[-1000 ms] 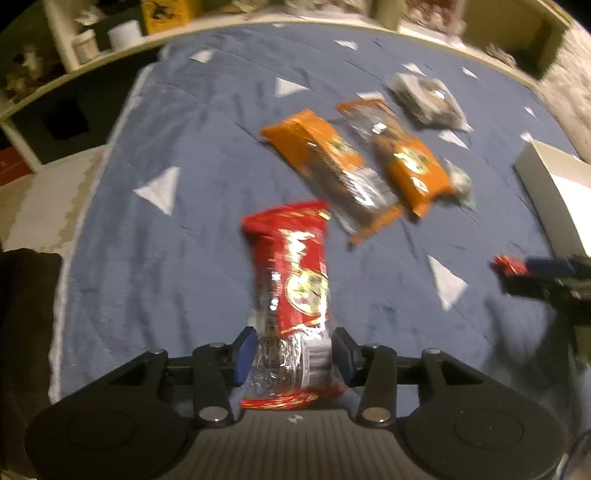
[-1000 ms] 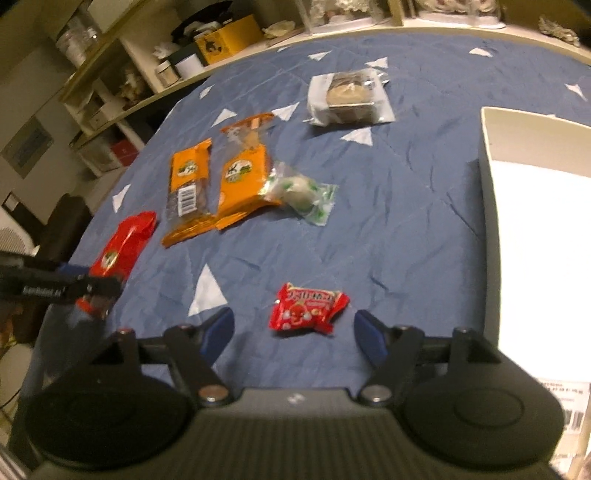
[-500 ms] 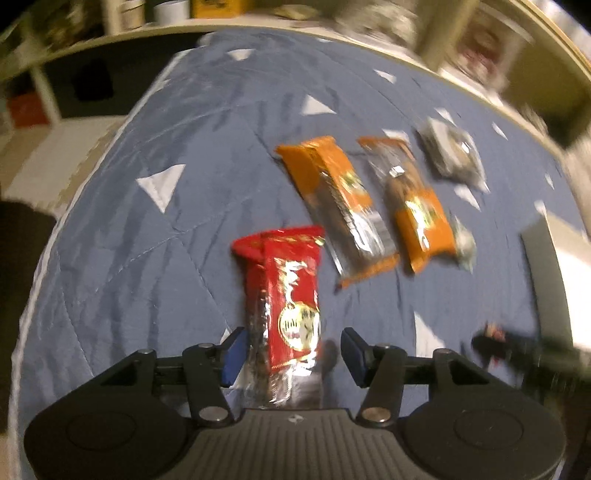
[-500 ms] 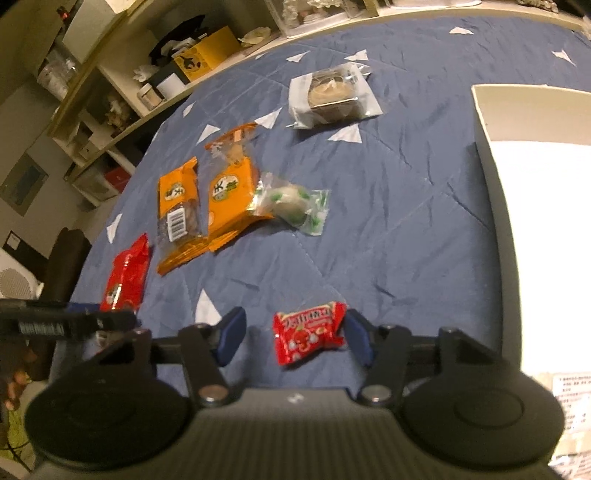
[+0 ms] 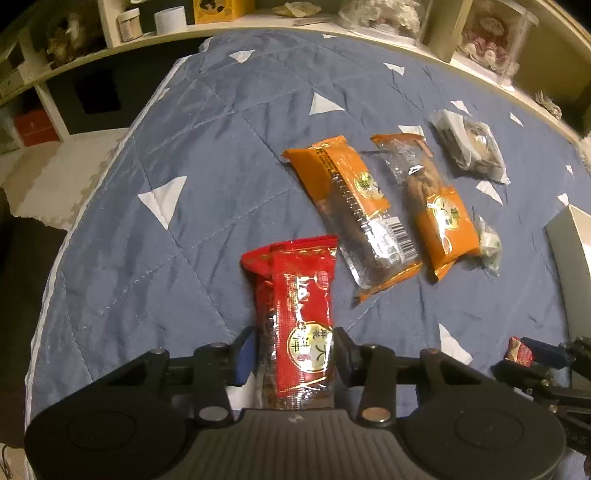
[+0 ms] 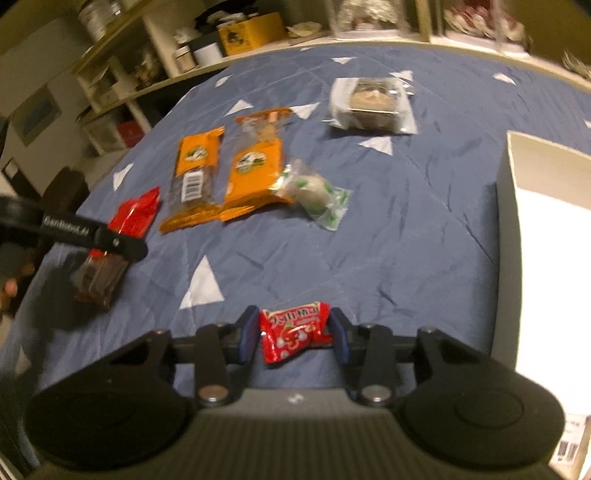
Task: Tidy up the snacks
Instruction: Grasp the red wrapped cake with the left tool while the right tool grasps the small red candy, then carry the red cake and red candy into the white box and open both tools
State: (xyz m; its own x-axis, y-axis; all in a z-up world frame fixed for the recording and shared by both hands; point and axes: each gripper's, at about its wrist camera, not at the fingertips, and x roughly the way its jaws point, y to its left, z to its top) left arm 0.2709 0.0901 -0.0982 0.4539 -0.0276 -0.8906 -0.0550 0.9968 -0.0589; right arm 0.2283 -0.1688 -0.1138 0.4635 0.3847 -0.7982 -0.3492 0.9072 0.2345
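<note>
My left gripper is shut on a long red snack packet, held near its lower end; the packet also shows in the right wrist view. My right gripper is shut on a small red candy packet, which also shows in the left wrist view. Two orange snack packets lie side by side on the blue quilted cloth. A green-and-white wrapped sweet lies next to them. A clear-wrapped brown cake lies farther back.
A white box stands open at the right edge of the cloth. Shelves with jars and a yellow box run along the far side. The cloth's left edge drops off to the floor.
Both grippers have closed: the left on the long red packet, the right on the small red candy packet, which now sits between its fingers and looks lifted off the cloth.
</note>
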